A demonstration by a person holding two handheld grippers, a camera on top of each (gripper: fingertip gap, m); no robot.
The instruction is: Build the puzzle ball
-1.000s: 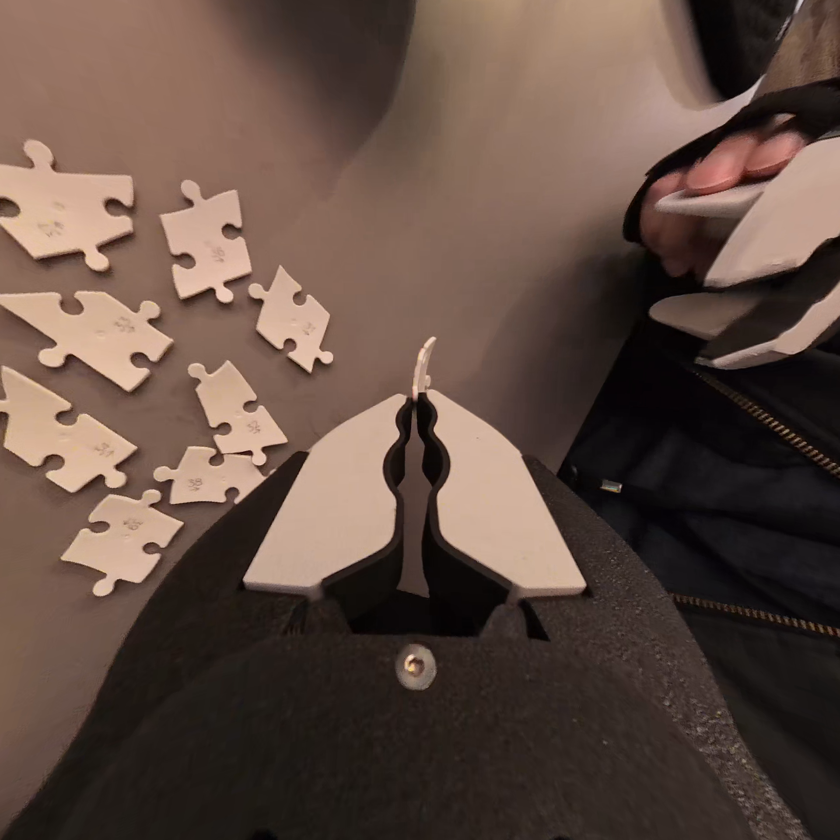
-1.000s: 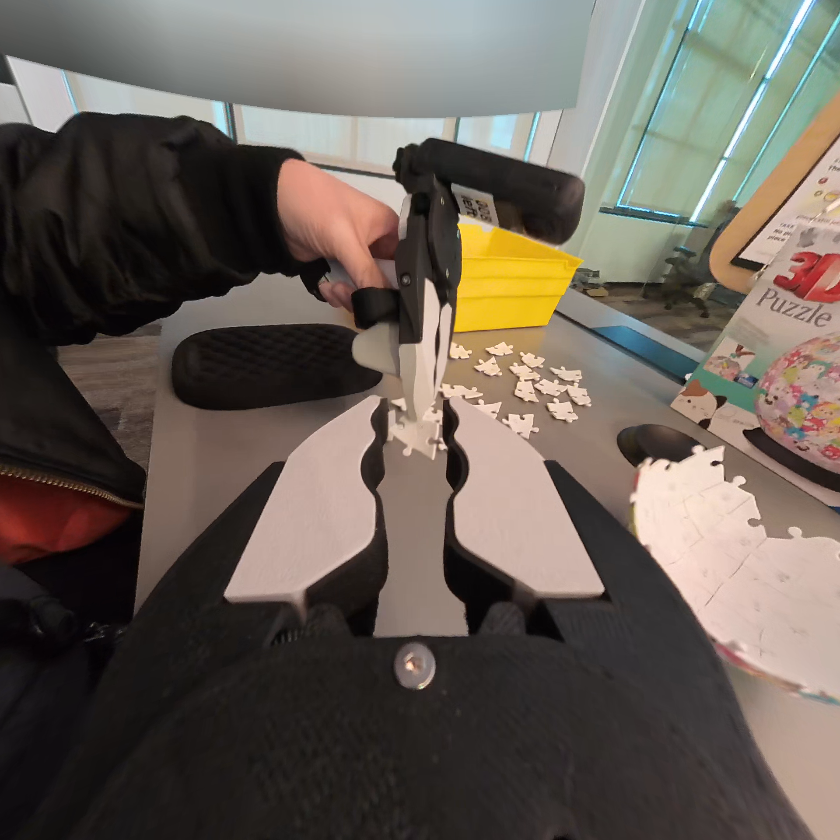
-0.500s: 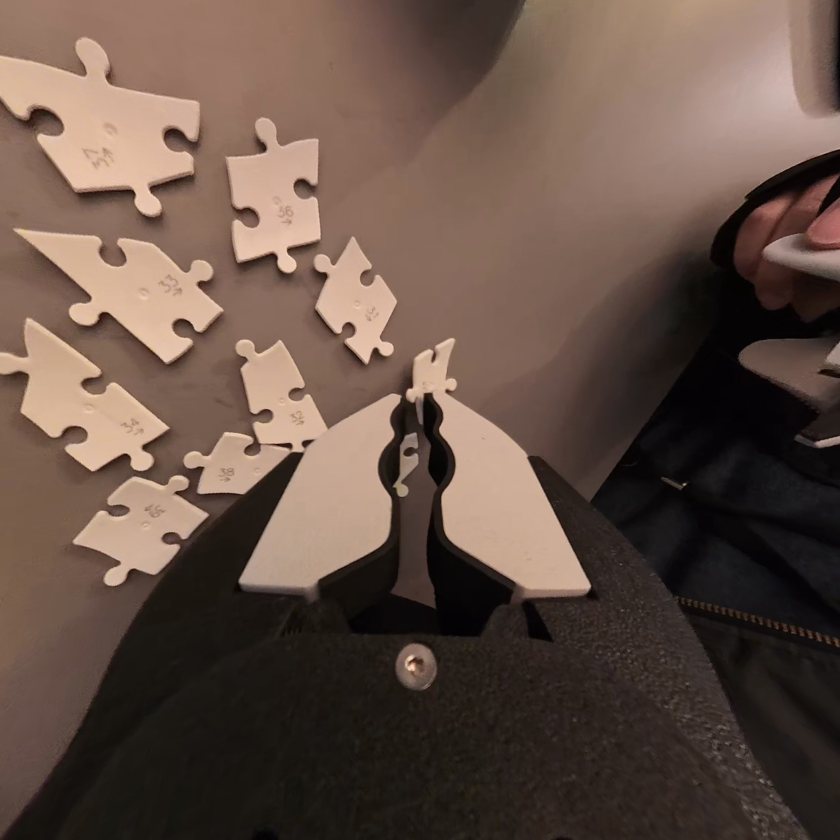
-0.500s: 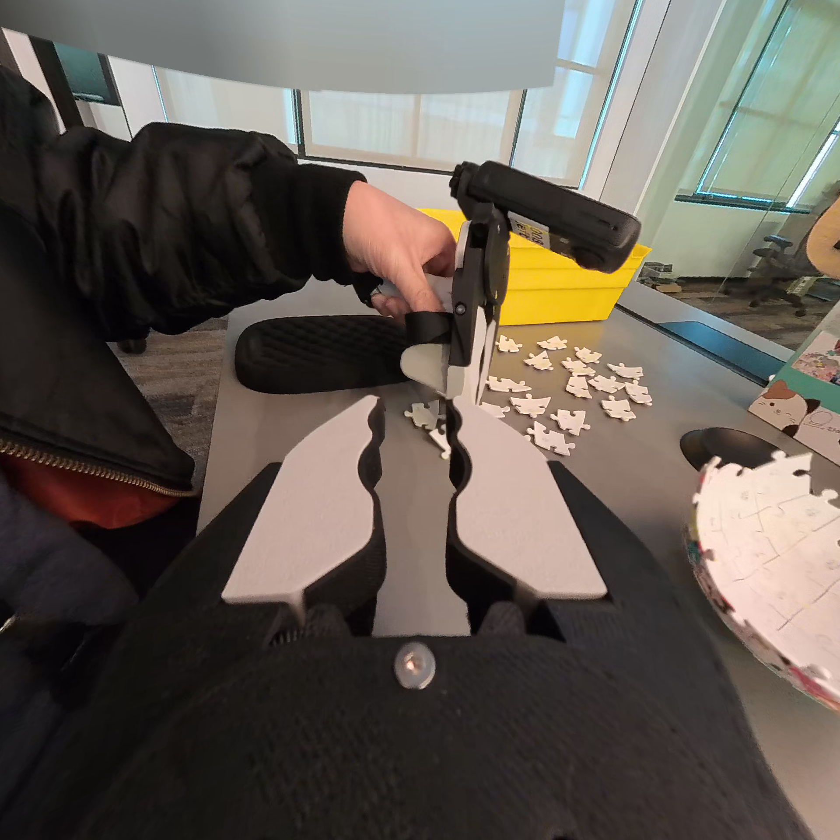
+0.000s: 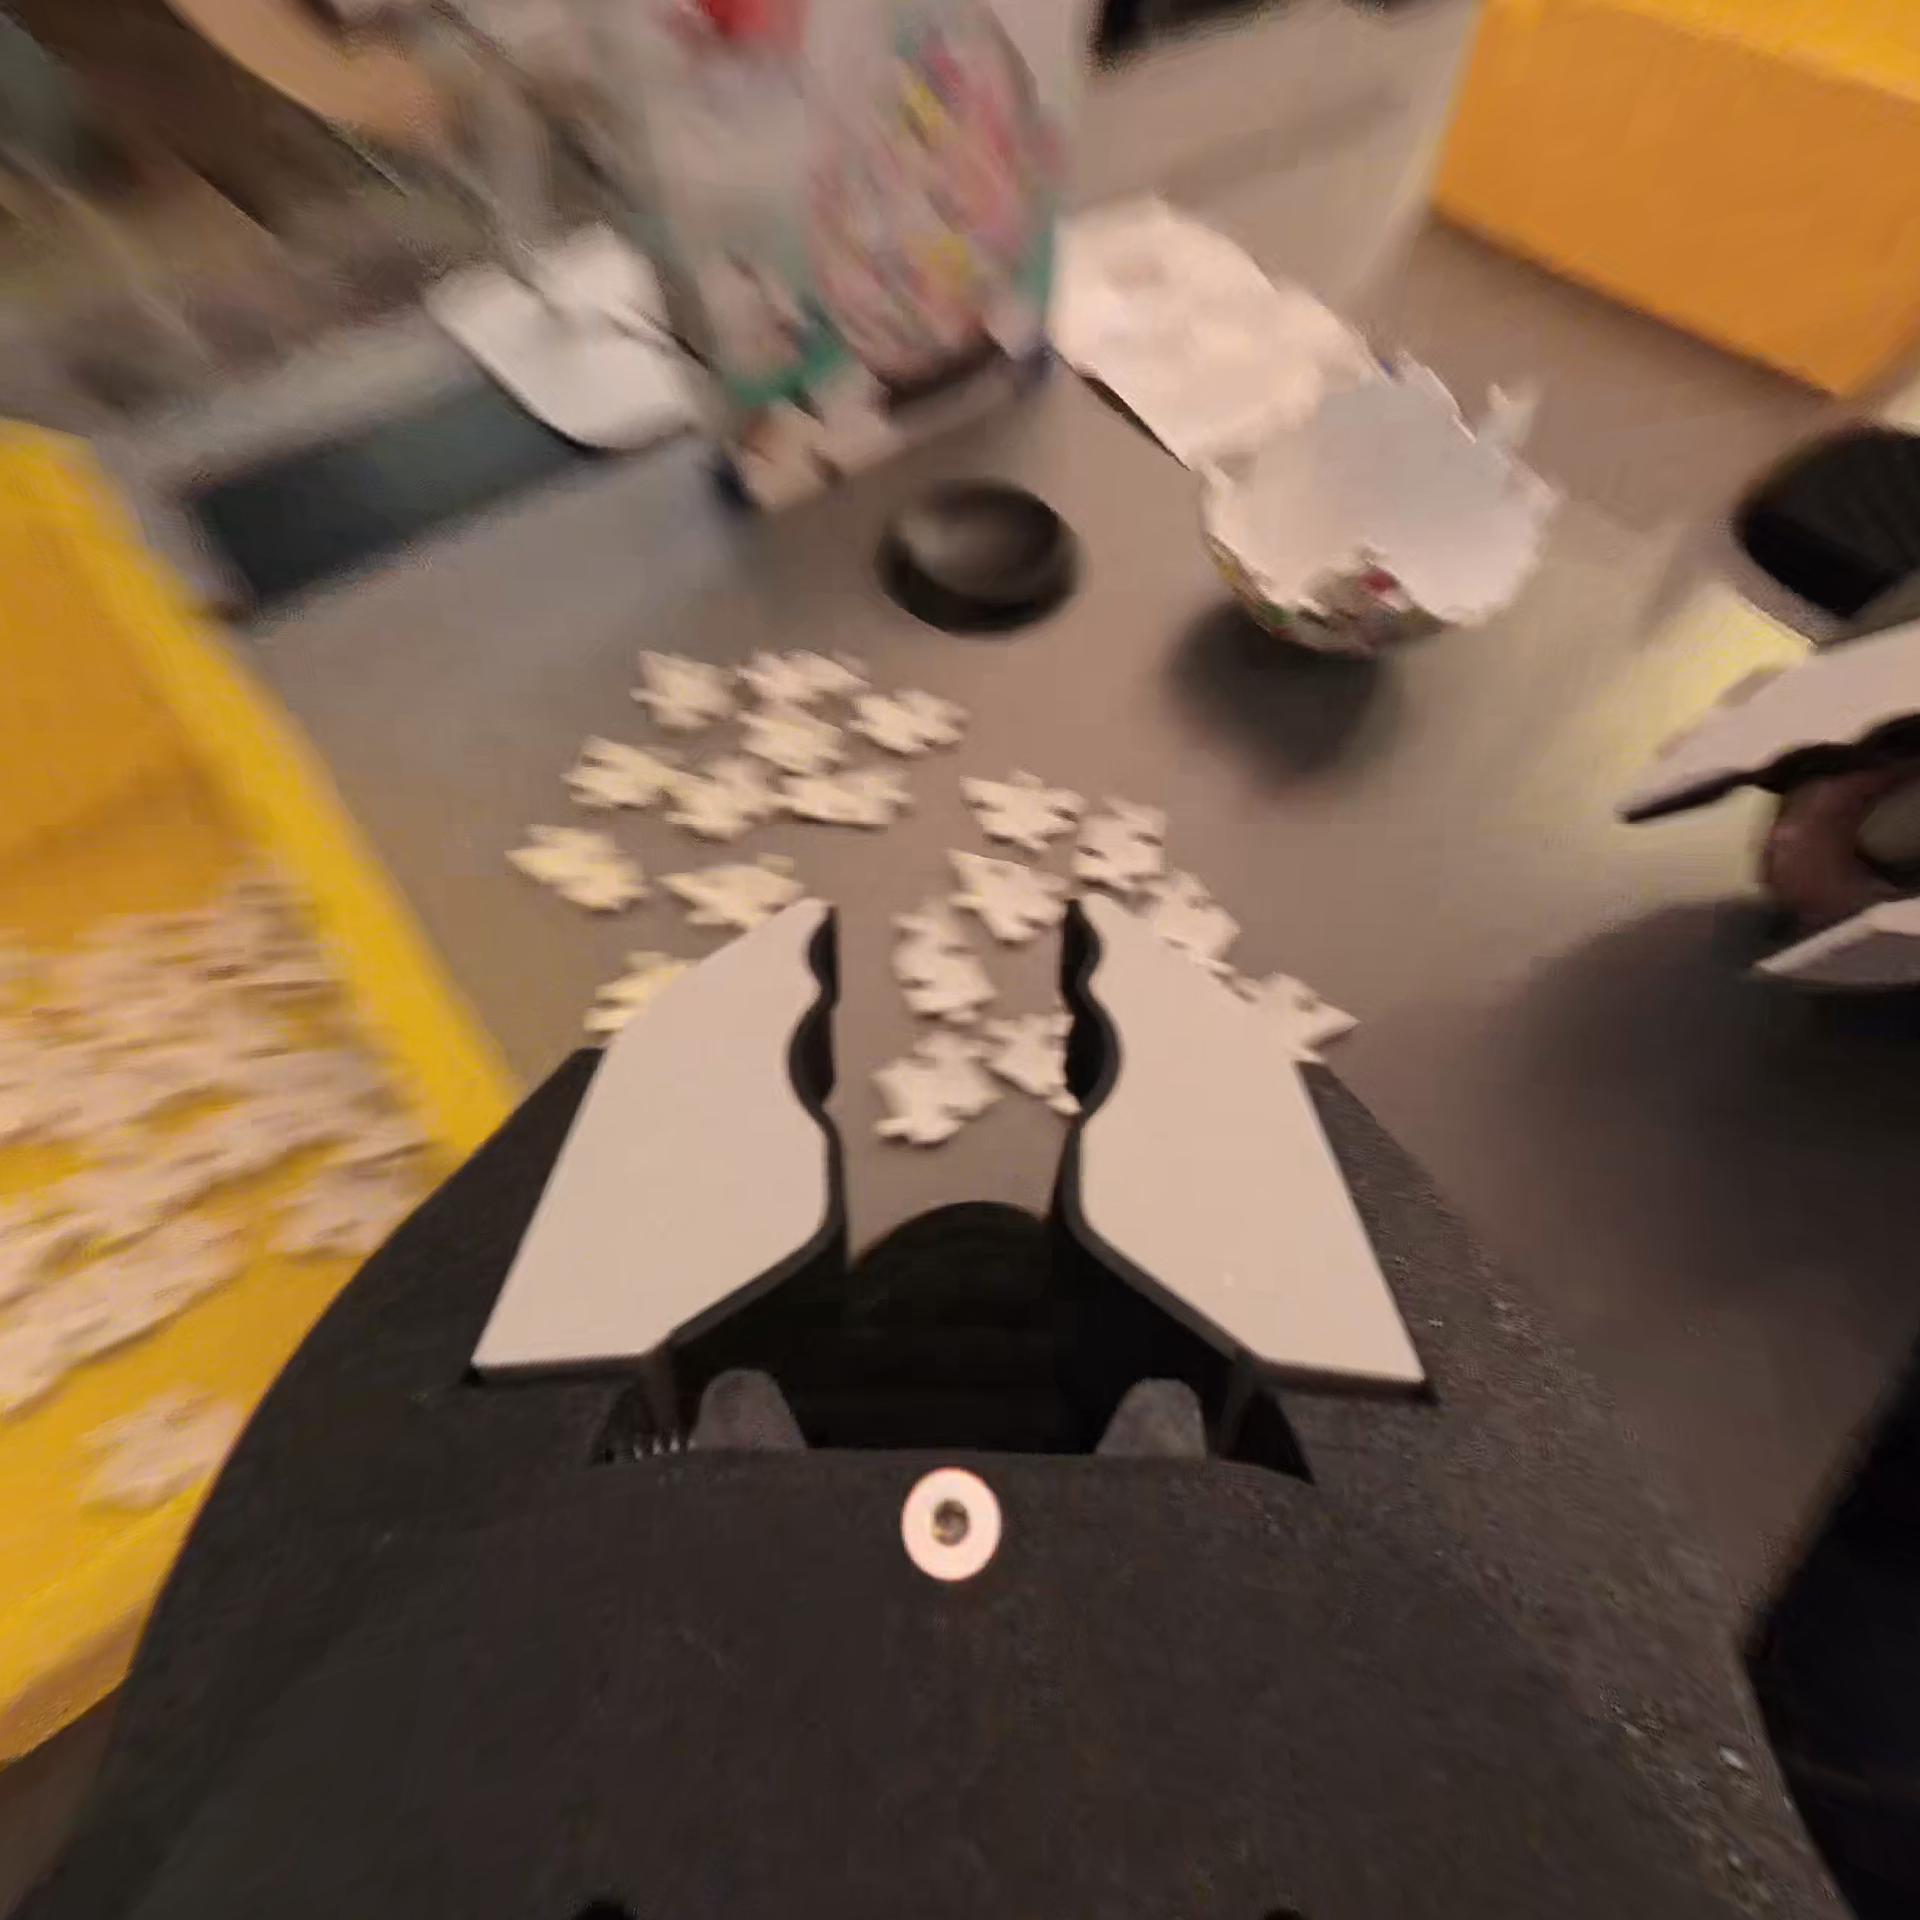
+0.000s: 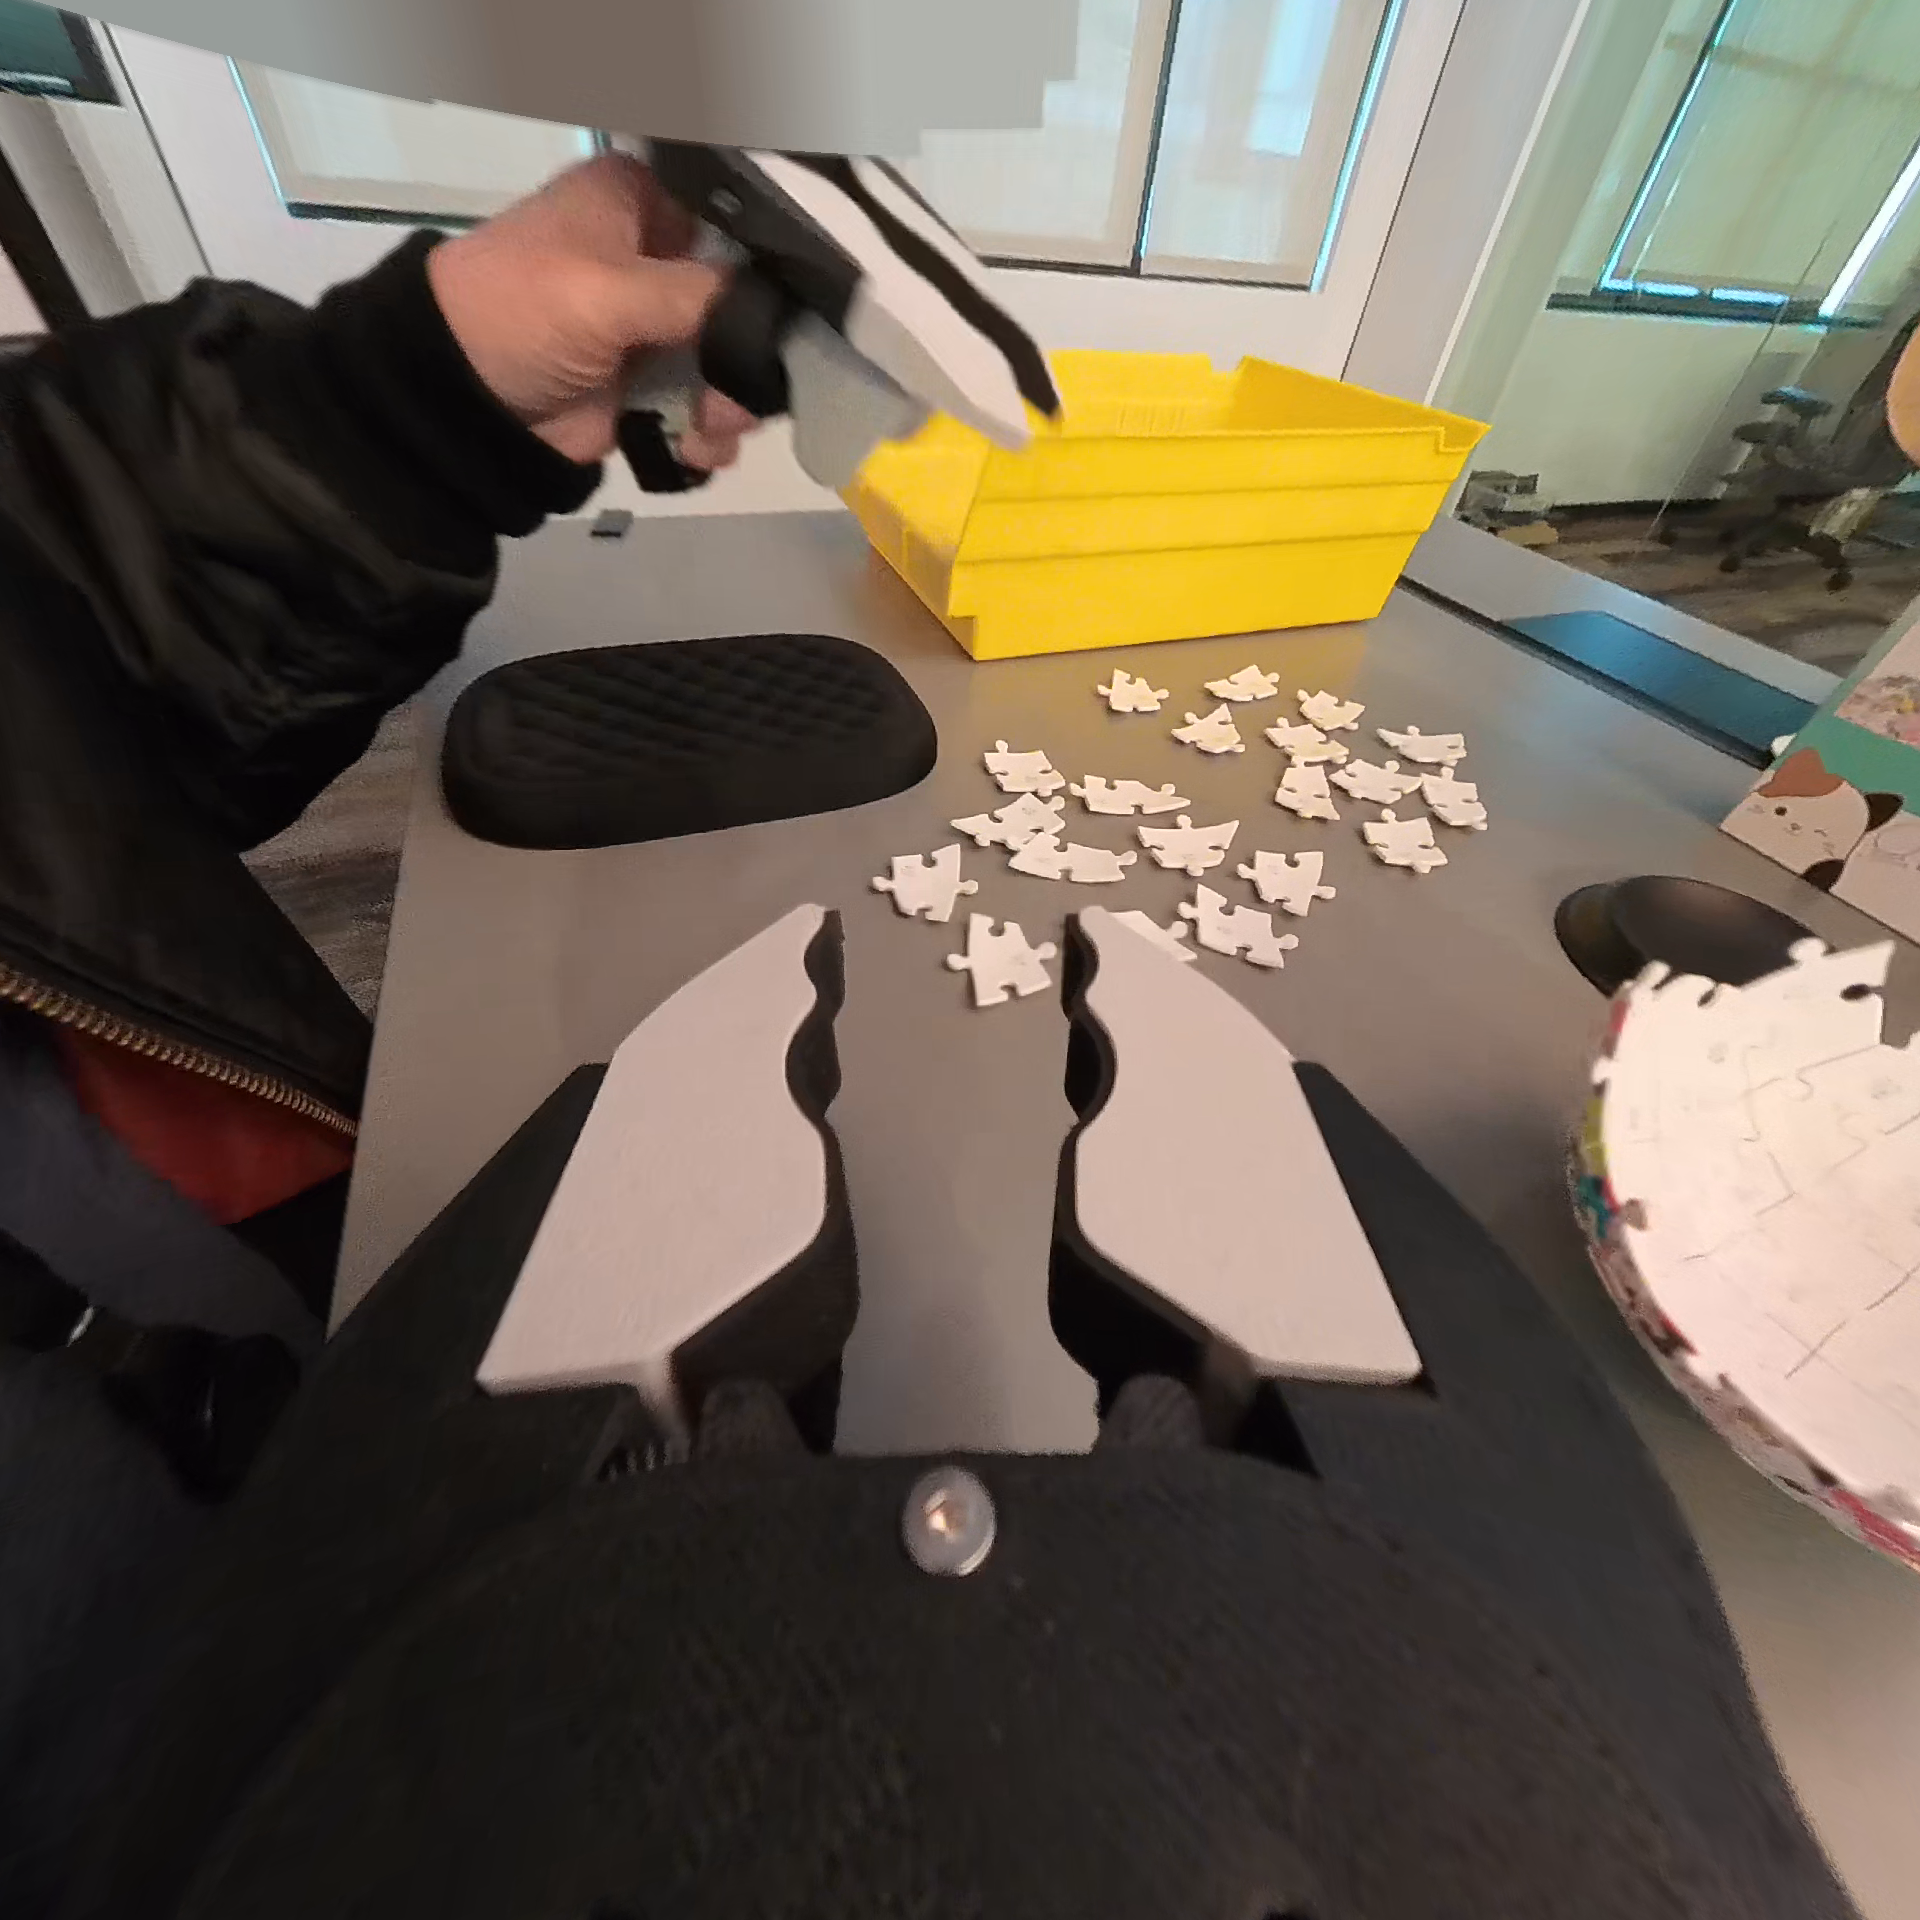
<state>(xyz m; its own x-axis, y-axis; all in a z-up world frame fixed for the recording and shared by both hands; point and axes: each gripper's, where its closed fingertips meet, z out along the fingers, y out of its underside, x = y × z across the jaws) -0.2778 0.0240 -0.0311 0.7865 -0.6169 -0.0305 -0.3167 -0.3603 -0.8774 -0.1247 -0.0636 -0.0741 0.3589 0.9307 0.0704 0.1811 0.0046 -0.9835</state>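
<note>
My left gripper (image 5: 951, 914) is open with nothing between its fingers; its view is blurred by motion. It also shows in the right wrist view (image 6: 997, 405), held by a hand above the table at the upper left. My right gripper (image 6: 951, 920) is open and empty, low over the grey table (image 6: 623, 987). Several loose white puzzle pieces (image 6: 1184, 842) lie face down just beyond its fingertips; they also show in the left wrist view (image 5: 790, 748). The half-built puzzle ball (image 6: 1766, 1195) sits bowl-like at the right edge, and in the left wrist view (image 5: 1371, 520) at the far right.
A yellow bin (image 6: 1174, 540) stands behind the pieces; in the left wrist view it (image 5: 208, 779) holds more pieces. A black padded rest (image 6: 686, 727) lies left of the pieces. A black ring stand (image 6: 1683, 940) and the puzzle box (image 6: 1829, 810) stand at the right. Tip to tip, the grippers are about 20 cm apart.
My left gripper was shut on a white piece, loosened, and is now open and empty; it has swung up and away from the table. My right gripper has opened wider.
</note>
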